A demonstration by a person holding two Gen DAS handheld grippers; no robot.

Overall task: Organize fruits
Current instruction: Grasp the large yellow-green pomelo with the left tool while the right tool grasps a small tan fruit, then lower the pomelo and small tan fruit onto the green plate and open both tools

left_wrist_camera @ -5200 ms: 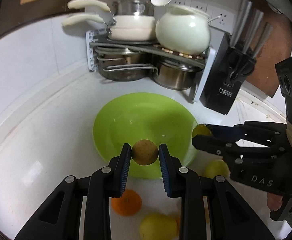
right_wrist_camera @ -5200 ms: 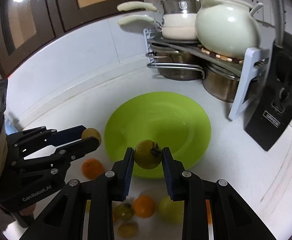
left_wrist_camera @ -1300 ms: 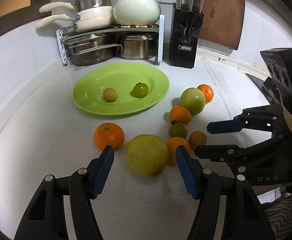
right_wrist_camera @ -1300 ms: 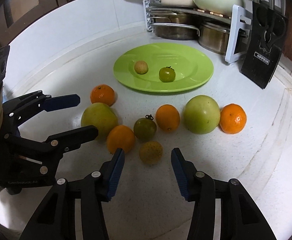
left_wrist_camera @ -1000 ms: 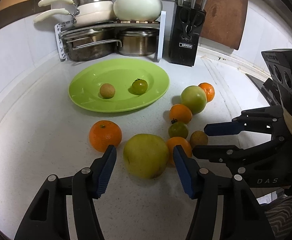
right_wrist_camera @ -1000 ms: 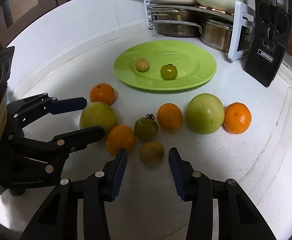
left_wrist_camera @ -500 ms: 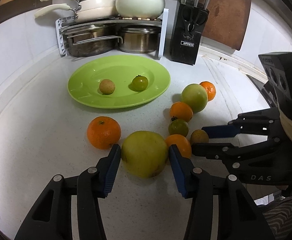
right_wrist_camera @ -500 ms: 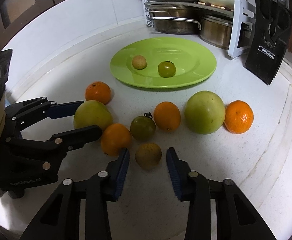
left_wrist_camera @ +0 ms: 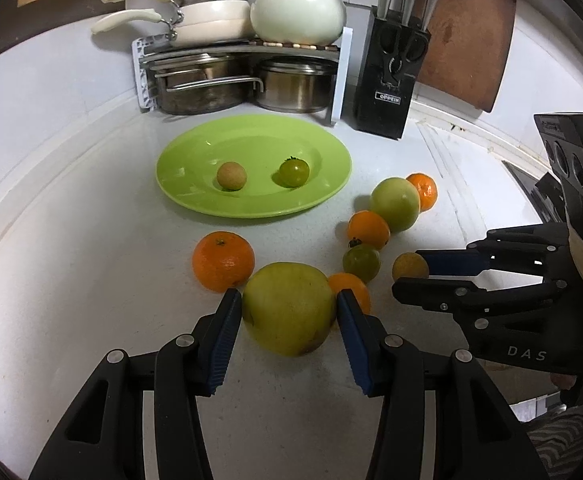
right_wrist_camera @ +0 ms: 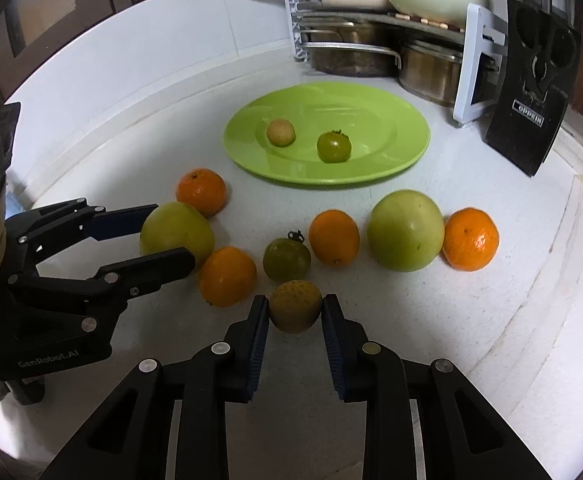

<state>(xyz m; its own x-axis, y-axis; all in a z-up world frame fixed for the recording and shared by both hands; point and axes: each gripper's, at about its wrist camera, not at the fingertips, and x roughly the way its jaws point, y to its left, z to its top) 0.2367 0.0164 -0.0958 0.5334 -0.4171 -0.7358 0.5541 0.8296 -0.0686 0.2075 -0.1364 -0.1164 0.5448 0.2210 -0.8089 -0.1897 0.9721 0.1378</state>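
1. Left tongs (left_wrist_camera: 287, 312), seen from the left wrist camera, have their blue-padded fingers (left_wrist_camera: 223, 336) pressed against both sides of a large yellow-green round fruit (left_wrist_camera: 289, 307) that sits on the white speckled countertop (left_wrist_camera: 71, 320).
2. Just left of those tongs' tip lies a bright orange mandarin (left_wrist_camera: 223, 261), touching the big fruit; a second small orange fruit (left_wrist_camera: 351, 286) peeks out on the right, behind the right finger.
3. Farther ahead sits a lime-green shallow plastic plate (left_wrist_camera: 327, 188) holding a small tan round fruit (left_wrist_camera: 231, 176) and a small green tomato (left_wrist_camera: 293, 173), well apart from each other.
4. To the right, the right tongs (left_wrist_camera: 411, 276) pinch a small yellowish-brown fruit (left_wrist_camera: 409, 266).
5. Right tongs (right_wrist_camera: 295, 312), from the right wrist camera, pinch that same small yellowish-brown fruit (right_wrist_camera: 295, 306) between their pads, low over the countertop (right_wrist_camera: 431, 320).
6. Just ahead of them lie a dark green tomato with a stem (right_wrist_camera: 286, 260), an oval orange fruit (right_wrist_camera: 333, 237), a large pale green round fruit (right_wrist_camera: 405, 236) and an orange mandarin (right_wrist_camera: 470, 239) touching it.
7. To the left, the left tongs (right_wrist_camera: 171, 232) clamp the large yellow-green fruit (right_wrist_camera: 177, 232).
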